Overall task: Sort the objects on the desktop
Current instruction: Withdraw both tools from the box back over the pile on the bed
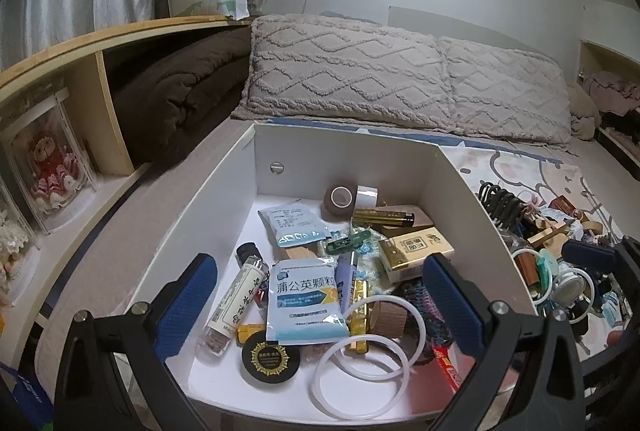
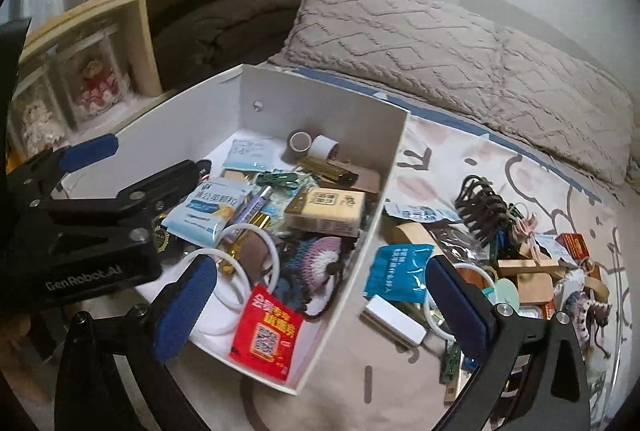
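Over the white box (image 2: pixel 352 151) I have both grippers gaping wide and empty: right gripper (image 2: pixel 320 311) above the red sachet (image 2: pixel 266 331) lying inside, left gripper (image 1: pixel 320 295) above a blue sachet (image 1: pixel 304 299).

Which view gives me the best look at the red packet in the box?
The right wrist view. There the red packet lies fully exposed at the near end of the white box, its QR code and print facing the camera. In the left wrist view only a thin red strip shows, mostly hidden behind the left gripper's finger.
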Available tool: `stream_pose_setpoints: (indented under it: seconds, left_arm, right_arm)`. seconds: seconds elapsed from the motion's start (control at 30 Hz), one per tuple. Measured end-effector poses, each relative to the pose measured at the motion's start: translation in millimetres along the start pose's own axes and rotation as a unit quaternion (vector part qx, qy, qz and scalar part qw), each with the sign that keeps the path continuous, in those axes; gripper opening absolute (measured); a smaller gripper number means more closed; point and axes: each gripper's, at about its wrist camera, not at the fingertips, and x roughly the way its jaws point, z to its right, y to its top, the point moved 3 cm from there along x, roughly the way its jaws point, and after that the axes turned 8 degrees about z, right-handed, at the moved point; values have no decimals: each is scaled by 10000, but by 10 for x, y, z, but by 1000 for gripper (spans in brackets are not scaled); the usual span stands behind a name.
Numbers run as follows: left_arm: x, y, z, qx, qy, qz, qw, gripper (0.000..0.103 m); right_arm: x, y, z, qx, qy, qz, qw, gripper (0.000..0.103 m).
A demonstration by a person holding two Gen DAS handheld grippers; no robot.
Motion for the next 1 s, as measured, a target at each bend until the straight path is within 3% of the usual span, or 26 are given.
stream_pose_setpoints:
  seconds: [0.37,0.57,1.0]
  left_arm:
    - [-192,66,214,105,-45,247,9996,103]
    - [-321,87,374,240,-136,396,9988,103]
    - [-526,145,695,169,-499,658,9964,103]
  right_arm:
    - [-362,-57,454,442,-170,569,9973,103]
    - [-576,-99,673,339,-558,743,9951,103]
    - [-1043,-230,1107,344,-866,1132,9892,103]
